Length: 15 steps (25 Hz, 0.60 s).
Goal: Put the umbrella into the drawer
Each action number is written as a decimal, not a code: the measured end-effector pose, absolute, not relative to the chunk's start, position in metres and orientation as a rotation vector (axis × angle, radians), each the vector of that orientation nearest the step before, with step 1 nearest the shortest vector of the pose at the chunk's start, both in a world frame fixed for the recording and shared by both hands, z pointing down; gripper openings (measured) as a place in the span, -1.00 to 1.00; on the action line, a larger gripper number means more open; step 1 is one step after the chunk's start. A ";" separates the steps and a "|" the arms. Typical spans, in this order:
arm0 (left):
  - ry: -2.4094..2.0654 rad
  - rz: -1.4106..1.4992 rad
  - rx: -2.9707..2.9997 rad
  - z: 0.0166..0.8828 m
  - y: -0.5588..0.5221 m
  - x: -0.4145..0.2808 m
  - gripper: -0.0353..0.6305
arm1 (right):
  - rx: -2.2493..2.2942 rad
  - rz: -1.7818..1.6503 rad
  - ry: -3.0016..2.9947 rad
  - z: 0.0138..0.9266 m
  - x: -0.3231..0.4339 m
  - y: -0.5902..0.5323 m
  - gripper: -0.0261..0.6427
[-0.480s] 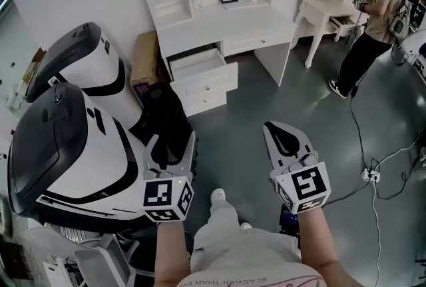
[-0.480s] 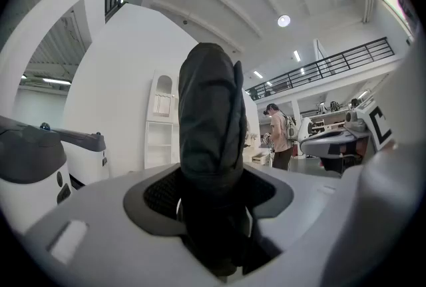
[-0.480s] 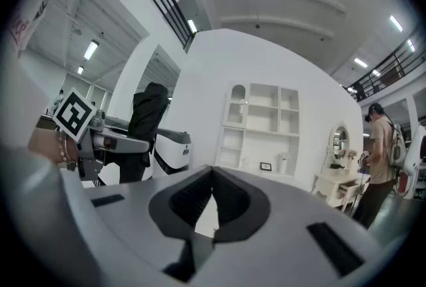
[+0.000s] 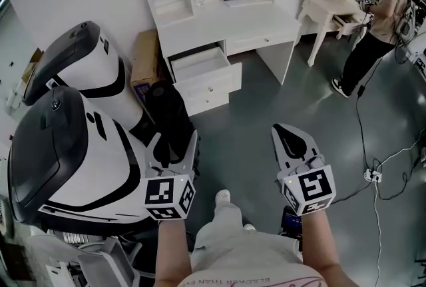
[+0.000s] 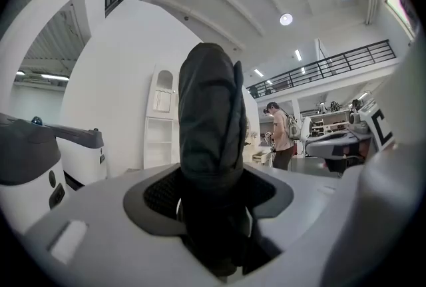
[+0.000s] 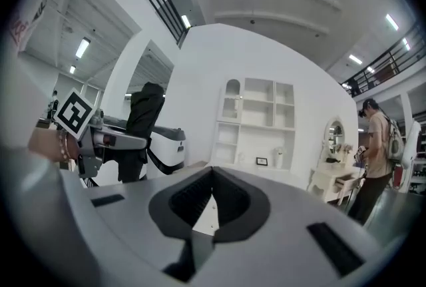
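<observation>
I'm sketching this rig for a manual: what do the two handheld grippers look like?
The left gripper and right gripper match: pale grey, tapering two-jaw bodies with black ribbed pads lining the inner faces. Behind the jaws each carries a white cube printed with black square markers. The forearms behind them are bare of sleeves.

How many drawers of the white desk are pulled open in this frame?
1. The top drawer of the stack at the white desk's left end stands pulled out; the drawers below it and the one under the desktop look shut. None appears hidden.
</observation>
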<state>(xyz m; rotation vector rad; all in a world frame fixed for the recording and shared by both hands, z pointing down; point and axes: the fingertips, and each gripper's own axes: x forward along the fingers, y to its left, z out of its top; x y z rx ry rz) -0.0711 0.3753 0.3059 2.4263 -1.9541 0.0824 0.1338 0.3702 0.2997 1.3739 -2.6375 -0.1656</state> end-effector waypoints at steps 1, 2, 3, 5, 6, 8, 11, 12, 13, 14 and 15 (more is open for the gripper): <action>-1.948 0.083 2.427 0.307 0.367 -0.074 -0.13 | 1.380 -0.161 -2.631 0.301 0.132 0.363 -0.89; -1.942 0.084 2.428 0.308 0.358 -0.077 -0.13 | 1.386 -0.158 -2.624 0.302 0.130 0.355 -0.89; -1.937 0.084 2.430 0.309 0.349 -0.080 -0.13 | 1.394 -0.155 -2.619 0.302 0.128 0.346 -0.89; -1.926 0.082 2.434 0.309 0.327 -0.088 -0.13 | 1.403 -0.158 -2.610 0.302 0.121 0.326 -0.89; -1.920 0.080 2.436 0.310 0.316 -0.092 -0.13 | 1.404 -0.163 -2.606 0.301 0.117 0.316 -0.89; -1.908 0.079 2.441 0.310 0.293 -0.100 -0.13 | 1.407 -0.173 -2.594 0.299 0.108 0.294 -0.89; -1.897 0.075 2.449 0.308 0.258 -0.116 -0.13 | 1.419 -0.183 -2.583 0.294 0.093 0.263 -0.89; -1.892 0.074 2.452 0.307 0.248 -0.121 -0.13 | 1.421 -0.185 -2.579 0.293 0.087 0.254 -0.89; -1.887 0.074 2.457 0.306 0.238 -0.126 -0.13 | 1.423 -0.185 -2.576 0.292 0.082 0.245 -0.89; -1.882 0.075 2.461 0.307 0.229 -0.132 -0.13 | 1.427 -0.181 -2.572 0.293 0.077 0.236 -0.89; -1.880 0.079 2.466 0.307 0.221 -0.137 -0.13 | 1.432 -0.176 -2.570 0.293 0.072 0.228 -0.89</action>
